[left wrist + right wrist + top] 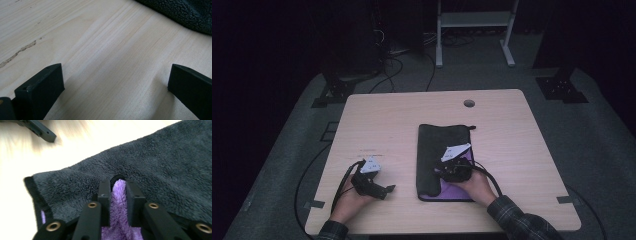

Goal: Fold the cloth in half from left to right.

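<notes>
Purple towel (120, 195) fold sits pinched in the right gripper (119, 185) (left gripper (115, 80) gapes wide).

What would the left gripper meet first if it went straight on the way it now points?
Probably the dark grey towel: the left gripper, jaws open over bare table, points toward its edge. Depth is unclear.

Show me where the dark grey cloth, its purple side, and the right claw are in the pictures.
dark grey cloth (439, 145), high view, on its flat upper part.
purple side (119, 192), right gripper view, on the fold pinched between the jaws.
right claw (119, 185), right gripper view, midway between its fingertips.
</notes>
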Demonstrator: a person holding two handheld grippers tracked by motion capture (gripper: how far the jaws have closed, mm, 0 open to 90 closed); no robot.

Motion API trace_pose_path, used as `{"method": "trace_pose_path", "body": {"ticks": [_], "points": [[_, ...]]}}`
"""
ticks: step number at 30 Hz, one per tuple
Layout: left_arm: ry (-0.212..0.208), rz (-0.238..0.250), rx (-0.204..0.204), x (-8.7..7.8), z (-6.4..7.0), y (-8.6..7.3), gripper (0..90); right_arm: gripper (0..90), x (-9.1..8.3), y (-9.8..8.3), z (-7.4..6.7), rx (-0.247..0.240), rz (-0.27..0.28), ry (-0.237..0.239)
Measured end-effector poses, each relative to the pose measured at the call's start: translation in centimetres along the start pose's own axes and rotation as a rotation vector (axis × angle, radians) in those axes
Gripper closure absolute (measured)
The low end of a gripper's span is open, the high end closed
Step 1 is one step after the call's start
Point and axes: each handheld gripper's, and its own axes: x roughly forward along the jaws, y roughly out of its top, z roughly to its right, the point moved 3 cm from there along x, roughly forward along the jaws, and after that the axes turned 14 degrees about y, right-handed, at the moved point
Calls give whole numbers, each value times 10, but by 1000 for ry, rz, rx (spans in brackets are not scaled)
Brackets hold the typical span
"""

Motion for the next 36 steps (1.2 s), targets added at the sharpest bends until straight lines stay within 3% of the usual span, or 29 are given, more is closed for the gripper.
{"method": "trace_pose_path", "body": {"ticks": [8,19,32,36], "points": [[0,-1,1,-1,0,-1,0,796,-33,-3,-11,10,49,13],[0,-1,4,-1,0,-1,0,785,-68,-34,-27,8,50,-70],[0,1,-1,-1,0,-1,0,682,-91,-74,-36,113,0,-140],[0,1,1,-1,0,-1,0,645,-105,-85,-38,135,15,-169]]}}
